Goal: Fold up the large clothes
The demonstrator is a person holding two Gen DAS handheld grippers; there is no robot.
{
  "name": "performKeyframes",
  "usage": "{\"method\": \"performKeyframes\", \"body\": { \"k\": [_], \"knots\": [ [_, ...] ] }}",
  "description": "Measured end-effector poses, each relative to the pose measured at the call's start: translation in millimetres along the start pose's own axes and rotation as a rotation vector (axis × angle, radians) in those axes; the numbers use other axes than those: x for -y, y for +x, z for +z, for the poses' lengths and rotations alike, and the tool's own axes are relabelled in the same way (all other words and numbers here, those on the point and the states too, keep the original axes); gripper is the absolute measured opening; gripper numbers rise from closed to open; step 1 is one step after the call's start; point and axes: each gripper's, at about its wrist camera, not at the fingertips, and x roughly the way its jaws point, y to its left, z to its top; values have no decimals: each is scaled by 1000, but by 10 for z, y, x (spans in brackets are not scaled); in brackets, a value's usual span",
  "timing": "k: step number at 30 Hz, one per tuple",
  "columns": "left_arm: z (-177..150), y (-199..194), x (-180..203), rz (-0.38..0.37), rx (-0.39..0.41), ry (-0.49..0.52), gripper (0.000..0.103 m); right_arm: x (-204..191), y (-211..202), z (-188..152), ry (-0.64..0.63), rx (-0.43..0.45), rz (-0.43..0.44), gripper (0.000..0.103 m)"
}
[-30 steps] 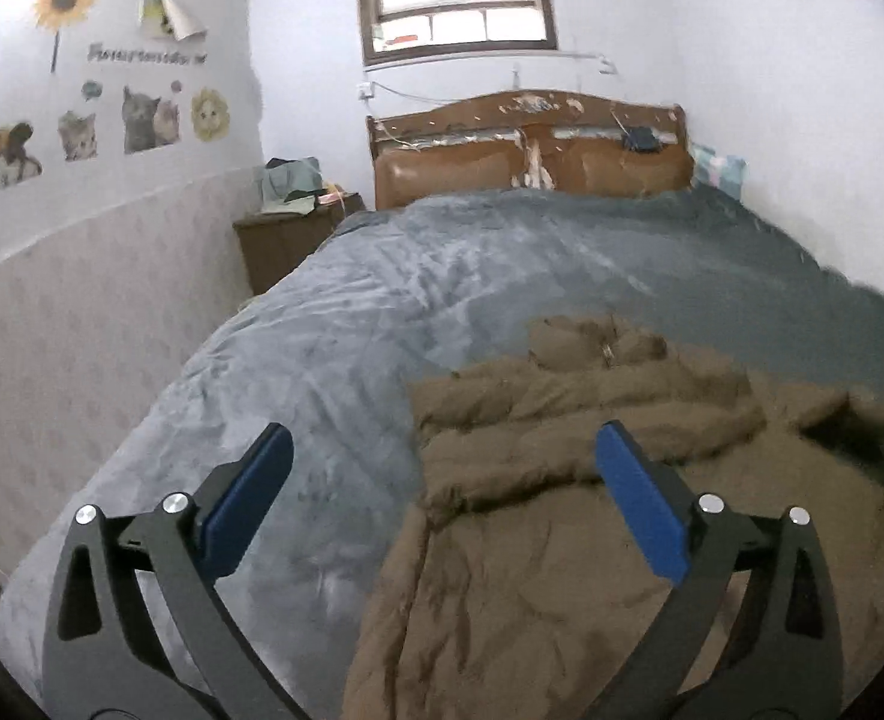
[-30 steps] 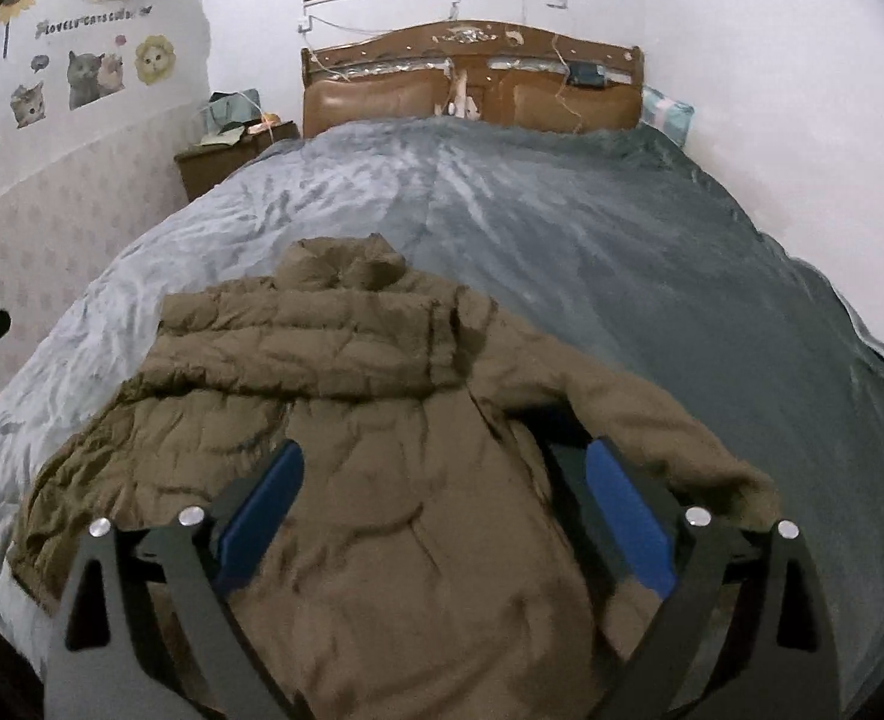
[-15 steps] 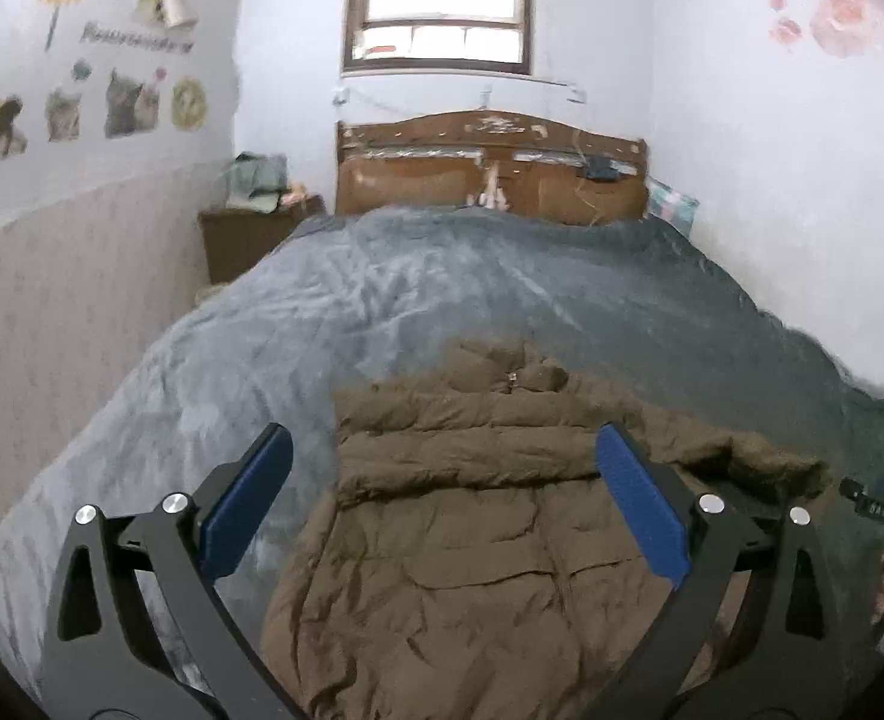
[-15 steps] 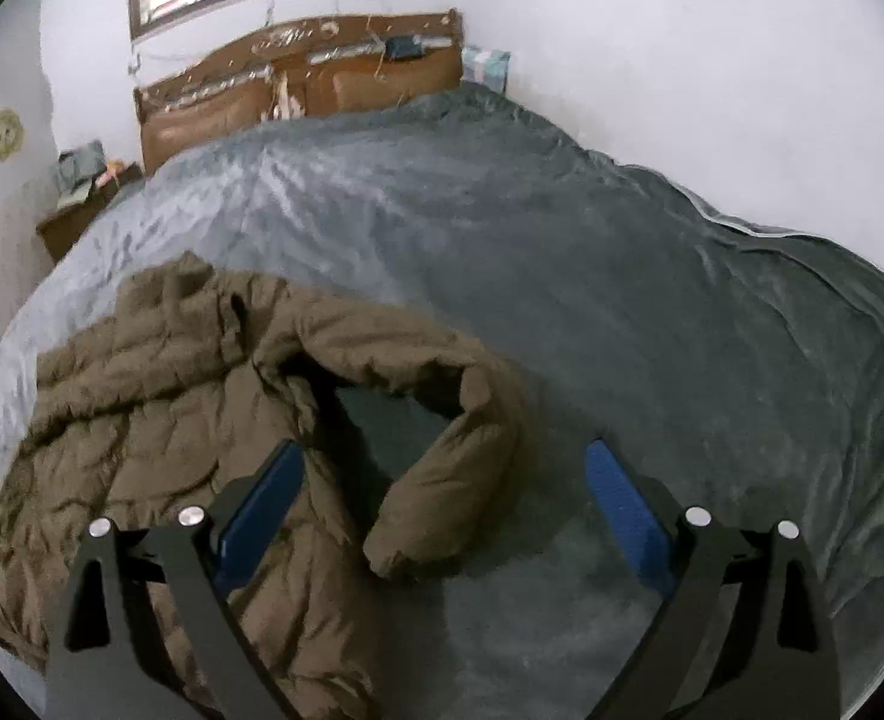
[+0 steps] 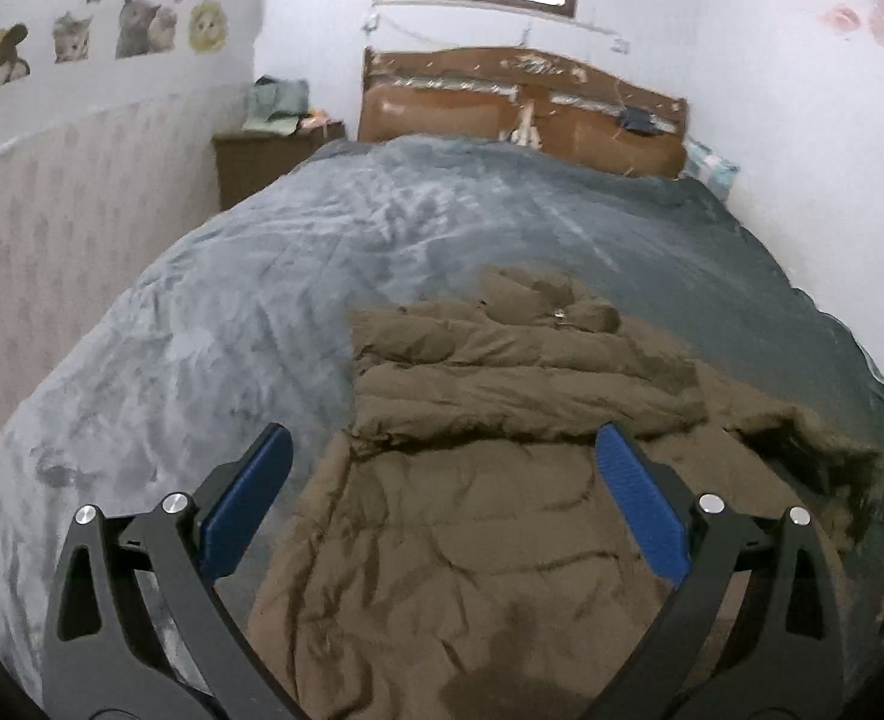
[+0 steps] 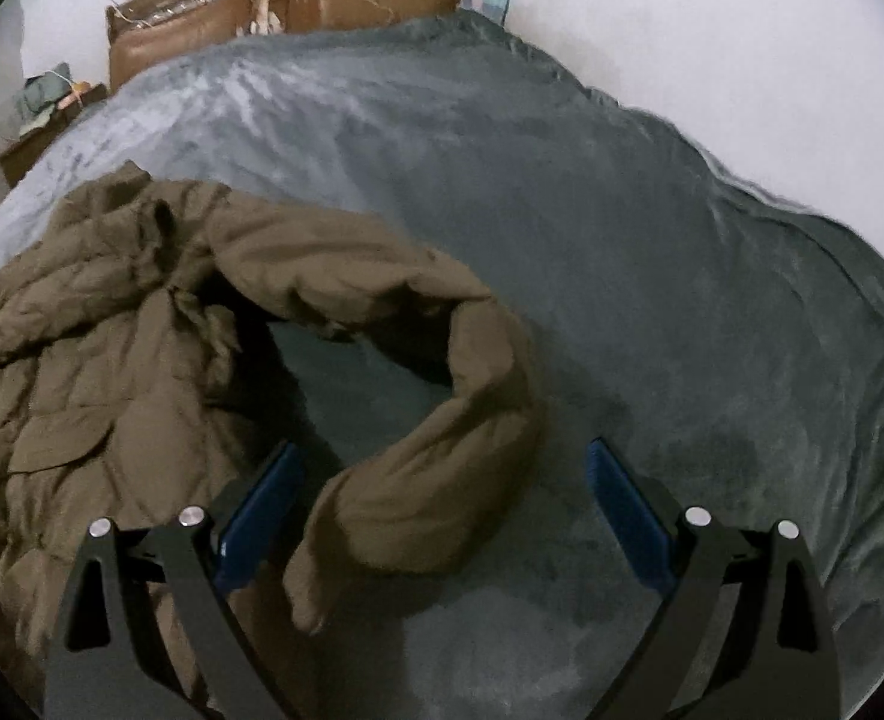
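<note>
On the near left part of the grey bed (image 6: 652, 240), the brown coat (image 5: 472, 540) lies flat, its sleeve (image 6: 442, 450) curling right, beneath the spread, empty left gripper (image 5: 442, 480) and right gripper (image 6: 445, 492).

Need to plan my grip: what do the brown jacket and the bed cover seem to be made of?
Brown jacket: looks like a padded, quilted synthetic shell, matte with a slight sheen; puffy stitched panels and fine crinkles.
Bed cover: seems plush fleece or velvet; grey pile shows lighter brushed streaks.
</note>
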Motion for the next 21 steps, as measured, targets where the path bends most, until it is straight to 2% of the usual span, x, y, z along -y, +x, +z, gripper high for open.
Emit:
{"method": "performKeyframes", "body": {
  "k": [1,2,3,4,6,8,10,13,15,17,18,21],
  "knots": [
    [61,70,-15,3,-7,-4,100,-10,78,-13,1,-19,3,93],
    [108,114,-29,0,-9,-15,100,-14,130,-27,2,-36,5,82],
    [147,195,-51,-3,-16,-39,100,-23,225,-53,-3,-71,14,64],
    [167,251,-63,-10,-24,-55,100,-23,276,-66,-7,-88,12,56],
    [151,367,-78,-39,-39,-86,100,29,331,-72,10,-98,-32,32],
    [75,453,-139,-89,-55,-128,100,92,347,-52,37,-92,-56,24],
    [-45,555,-220,-117,-69,-163,100,179,324,-1,64,-55,-112,20],
    [-165,713,-298,-79,-92,-146,100,321,149,135,117,48,-192,17],
    [-180,797,-415,-59,-99,-185,100,389,-20,248,152,138,-217,16],
    [-163,831,-507,-84,-112,-245,100,397,-202,347,185,231,-201,16],
    [-151,821,-524,-92,-107,-257,100,355,-344,413,200,304,-155,16],
    [-111,743,-458,-85,-66,-216,100,167,-556,538,195,406,-43,16]
  ]
}}
